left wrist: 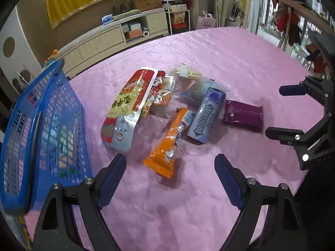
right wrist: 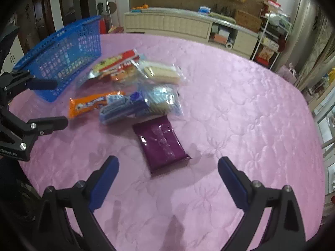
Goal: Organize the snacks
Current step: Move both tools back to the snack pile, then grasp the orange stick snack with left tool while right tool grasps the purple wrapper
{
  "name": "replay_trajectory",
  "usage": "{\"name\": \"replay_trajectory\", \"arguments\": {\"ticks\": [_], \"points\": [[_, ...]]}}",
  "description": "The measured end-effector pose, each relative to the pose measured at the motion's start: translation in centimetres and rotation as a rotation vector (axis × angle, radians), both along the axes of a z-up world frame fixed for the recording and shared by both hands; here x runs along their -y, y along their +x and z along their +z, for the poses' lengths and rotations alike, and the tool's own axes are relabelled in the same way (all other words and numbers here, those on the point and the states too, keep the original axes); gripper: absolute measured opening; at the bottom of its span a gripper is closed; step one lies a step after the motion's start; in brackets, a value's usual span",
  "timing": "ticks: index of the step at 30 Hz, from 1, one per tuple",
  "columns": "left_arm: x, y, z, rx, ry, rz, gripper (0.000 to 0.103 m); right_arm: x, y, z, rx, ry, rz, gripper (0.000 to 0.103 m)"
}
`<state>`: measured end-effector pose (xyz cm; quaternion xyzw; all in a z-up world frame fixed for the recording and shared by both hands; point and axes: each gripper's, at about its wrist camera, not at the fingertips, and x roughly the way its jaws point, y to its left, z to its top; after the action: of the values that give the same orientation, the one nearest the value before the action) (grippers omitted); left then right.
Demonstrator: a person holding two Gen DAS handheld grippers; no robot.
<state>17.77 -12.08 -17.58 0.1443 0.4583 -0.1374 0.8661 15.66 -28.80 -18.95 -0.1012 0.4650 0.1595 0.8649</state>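
**Two open grippers above the snacks**

The left gripper (left wrist: 170, 161) has its fingers (left wrist: 113, 177) spread wide. Nothing is between them. It tilts down toward the pink table (left wrist: 240, 58). Just past its fingertips lies the orange pack (left wrist: 170, 142), with its near end between the two tips but not touched.

The right gripper (right wrist: 168, 163) is wide open too, and holds nothing. It also tilts down at the table. The purple pack (right wrist: 160, 144) lies flat just ahead of it, its near end between the fingertips, not touched.

Each gripper shows at the side of the other's view, so they are side by side, a little apart.

Farther out is the pile of snacks. A blue pack (left wrist: 206, 115) lies right beside the orange pack. A big red and yellow bag (left wrist: 127, 106) lies to the left of them. A clear bag of biscuits (right wrist: 161, 72) sits at the far side of the pile.

The blue basket (left wrist: 41, 125) stands at the left of the table, near the red and yellow bag. No snacks from the pile are in it that I can tell.
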Motion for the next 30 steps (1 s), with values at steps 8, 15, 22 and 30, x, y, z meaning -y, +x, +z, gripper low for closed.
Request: {"name": "replay_trajectory", "arguments": {"ticks": [8, 15, 22, 30], "points": [[0.1, 2.6, -1.5, -0.029, 0.022, -0.008, 0.085, 0.6, 2.7, -1.9, -0.07, 0.057, 0.034, 0.097], [0.5, 5.2, -2.2, -0.06, 0.015, 0.0, 0.085, 0.0, 3.4, -3.1, -0.076, 0.049, 0.116, 0.097], [0.5, 6.8, -2.4, -0.073, -0.002, 0.006, 0.08, -0.6, 2.8, -3.3, -0.031, 0.012, 0.143, 0.084], [-0.1, 6.5, -3.1, -0.13, -0.018, 0.002, 0.054, -1.1, 3.0, -3.0, -0.03, 0.007, 0.135, 0.077]]}}
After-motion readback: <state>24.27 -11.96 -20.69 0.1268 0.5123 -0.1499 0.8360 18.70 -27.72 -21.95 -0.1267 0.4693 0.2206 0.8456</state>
